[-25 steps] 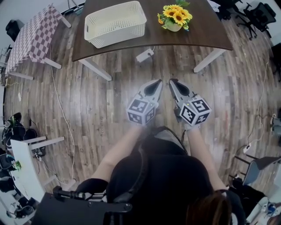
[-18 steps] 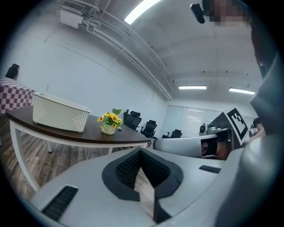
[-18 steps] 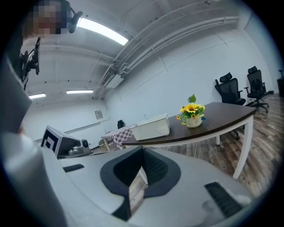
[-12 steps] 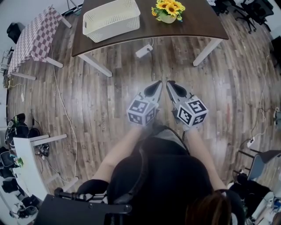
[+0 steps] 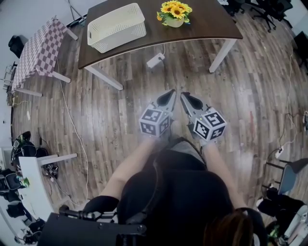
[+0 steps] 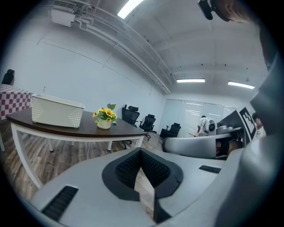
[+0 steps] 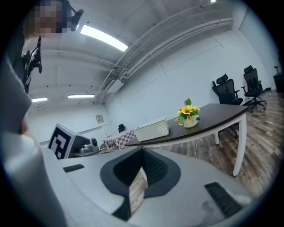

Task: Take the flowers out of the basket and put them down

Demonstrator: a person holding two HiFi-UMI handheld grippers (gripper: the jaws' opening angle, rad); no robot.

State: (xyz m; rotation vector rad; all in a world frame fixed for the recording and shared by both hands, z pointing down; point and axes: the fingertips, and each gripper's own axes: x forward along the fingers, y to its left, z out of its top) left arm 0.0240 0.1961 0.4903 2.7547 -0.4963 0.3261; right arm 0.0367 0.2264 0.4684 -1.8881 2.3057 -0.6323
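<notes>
1. The left gripper (image 5: 171, 92) and the right gripper (image 5: 184, 95) are held side by side above the wooden floor (image 5: 120, 101), tips aimed at 12 o'clock. Both pairs of jaws are pressed fully together, and nothing is held between them.
2. The flowers (image 5: 173, 9), yellow sunflowers in a small pale pot, are seen upright on the dark table (image 5: 207, 26) at 12 o'clock, well apart from both grippers.
3. The flowers are not inside the white basket (image 5: 120, 37). It looks empty and is placed at 9 o'clock of the pot, apart from it.
4. The task is judged already done or not set up, so a needless grab could be made.
5. If the pot is approached with the jaws closed, it could be pushed and tipped, since the blooms look top-heavy.
6. A white power strip (image 5: 156, 60) and its cable are seen on the floor under the table's near edge. They could be caught by a foot on the way in.
</notes>
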